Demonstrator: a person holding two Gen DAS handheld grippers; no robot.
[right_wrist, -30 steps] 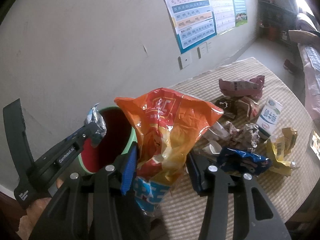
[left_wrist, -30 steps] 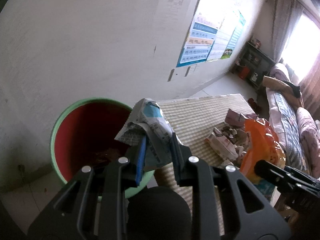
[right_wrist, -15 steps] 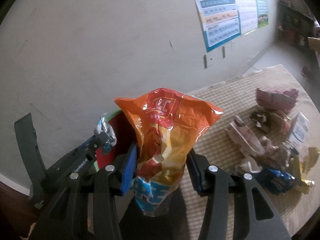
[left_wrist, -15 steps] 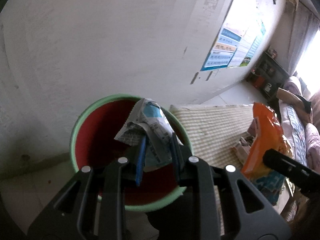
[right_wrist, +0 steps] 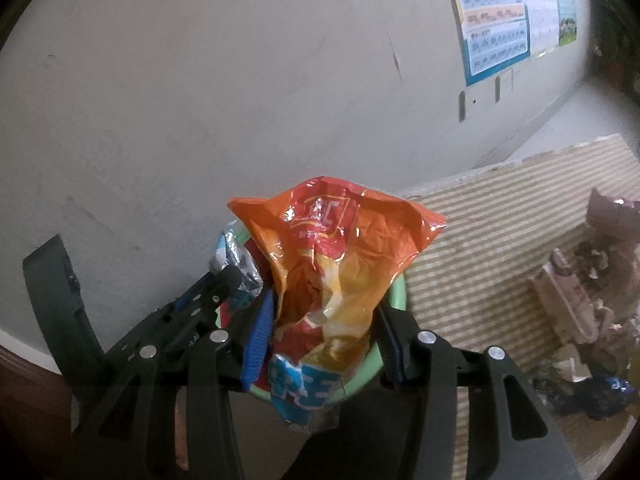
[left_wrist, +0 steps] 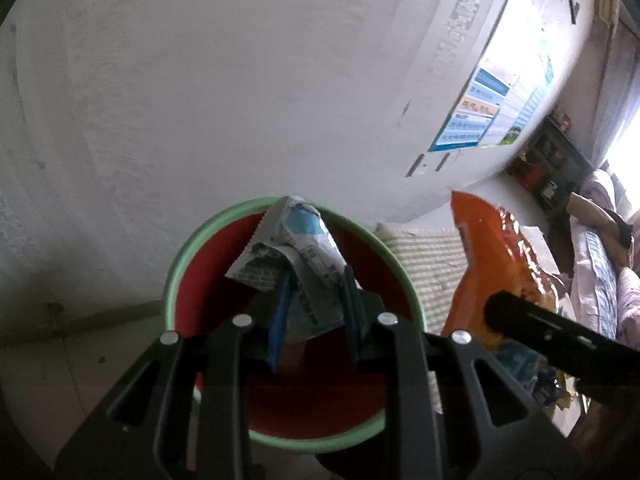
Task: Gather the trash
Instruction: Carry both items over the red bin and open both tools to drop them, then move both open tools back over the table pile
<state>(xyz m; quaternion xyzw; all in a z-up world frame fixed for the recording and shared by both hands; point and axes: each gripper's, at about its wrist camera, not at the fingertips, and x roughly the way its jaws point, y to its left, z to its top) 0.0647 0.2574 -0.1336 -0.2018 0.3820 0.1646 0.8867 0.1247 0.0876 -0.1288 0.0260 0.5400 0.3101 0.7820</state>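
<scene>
against a pale wall, the green bin (left_wrist: 208,240) gapes red inside. left gripper (left_wrist: 314,312) pinches a crumpled white wrapper (left_wrist: 296,248) above its mouth; right gripper (right_wrist: 324,332) clamps an orange snack bag (right_wrist: 332,256), seemingly over the bin's rim.

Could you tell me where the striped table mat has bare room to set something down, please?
The beige striped table mat is bare between the green-rimmed red bin and the heap of crumpled wrappers, along the wall side. It is crowded at that heap, toward the right.
</scene>
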